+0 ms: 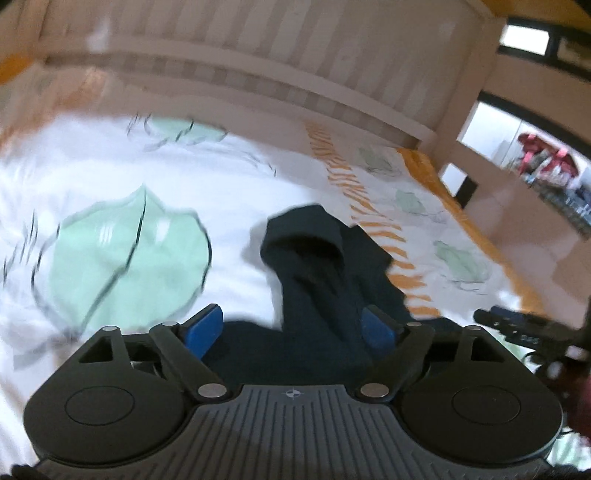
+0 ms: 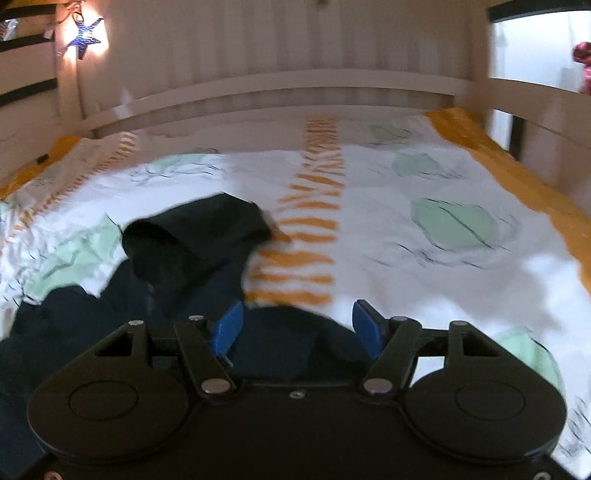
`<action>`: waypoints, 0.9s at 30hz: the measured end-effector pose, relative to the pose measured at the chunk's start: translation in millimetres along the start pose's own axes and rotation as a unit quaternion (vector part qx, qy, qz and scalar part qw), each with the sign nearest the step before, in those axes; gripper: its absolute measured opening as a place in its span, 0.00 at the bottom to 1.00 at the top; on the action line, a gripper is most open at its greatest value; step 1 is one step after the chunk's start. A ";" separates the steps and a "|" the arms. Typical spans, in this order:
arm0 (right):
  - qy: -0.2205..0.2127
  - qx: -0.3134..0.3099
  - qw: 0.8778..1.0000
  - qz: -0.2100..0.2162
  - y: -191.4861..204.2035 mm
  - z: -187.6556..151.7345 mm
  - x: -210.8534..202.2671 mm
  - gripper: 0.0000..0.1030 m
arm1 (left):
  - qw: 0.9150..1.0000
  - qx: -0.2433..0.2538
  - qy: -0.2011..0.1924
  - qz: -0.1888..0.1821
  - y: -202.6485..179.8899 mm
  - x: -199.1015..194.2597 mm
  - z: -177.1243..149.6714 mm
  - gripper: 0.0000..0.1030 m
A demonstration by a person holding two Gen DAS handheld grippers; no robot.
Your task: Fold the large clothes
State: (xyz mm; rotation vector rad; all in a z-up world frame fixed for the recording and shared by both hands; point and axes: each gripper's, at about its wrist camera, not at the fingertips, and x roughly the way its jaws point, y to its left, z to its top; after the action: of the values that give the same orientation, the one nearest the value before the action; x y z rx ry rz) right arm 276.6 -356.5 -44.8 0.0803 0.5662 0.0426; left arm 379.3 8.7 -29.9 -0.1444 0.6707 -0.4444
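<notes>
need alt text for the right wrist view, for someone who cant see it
A dark navy garment lies crumpled on a white bedspread printed with green leaves and orange stripes. In the foreground the right gripper has its blue fingers apart, cloth low between them. A lit star lamp hangs top left by the pale headboard.

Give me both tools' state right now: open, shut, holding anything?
Left tool: open, dark garment between its fingers, not pinched.
Right tool: open, holding nothing; garment lies under it.

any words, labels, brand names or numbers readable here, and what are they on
None can be read.
left gripper: only a small round crosshair mark on its body, no letters.
bedsheet: orange stripes and green leaf prints, no text.
dark garment: no visible label; the picture is blurred.
</notes>
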 end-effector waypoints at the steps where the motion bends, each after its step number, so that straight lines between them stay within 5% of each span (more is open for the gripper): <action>1: -0.004 -0.011 1.000 0.002 5.7 4.6 9.2 0.67 | 1.000 0.009 0.001 0.007 -3.6 13.2 4.9 0.80; 13: 0.033 -0.041 0.999 0.010 40.1 25.7 116.5 0.67 | 0.989 0.117 0.045 0.080 -28.6 143.2 17.8 0.81; 24: 0.059 -0.066 0.996 -0.007 51.7 25.3 173.2 0.67 | 0.981 0.142 0.041 0.126 -21.8 190.6 32.1 0.81; 27: 0.050 -0.082 0.995 -0.010 53.9 28.7 177.1 0.65 | 0.979 0.146 0.007 0.145 -14.7 189.3 38.3 0.81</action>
State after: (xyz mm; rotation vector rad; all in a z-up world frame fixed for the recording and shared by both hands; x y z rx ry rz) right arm 440.4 -293.6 -110.5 -0.0876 0.6615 0.0732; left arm 529.6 -88.7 -103.7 0.2333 0.6204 -0.2590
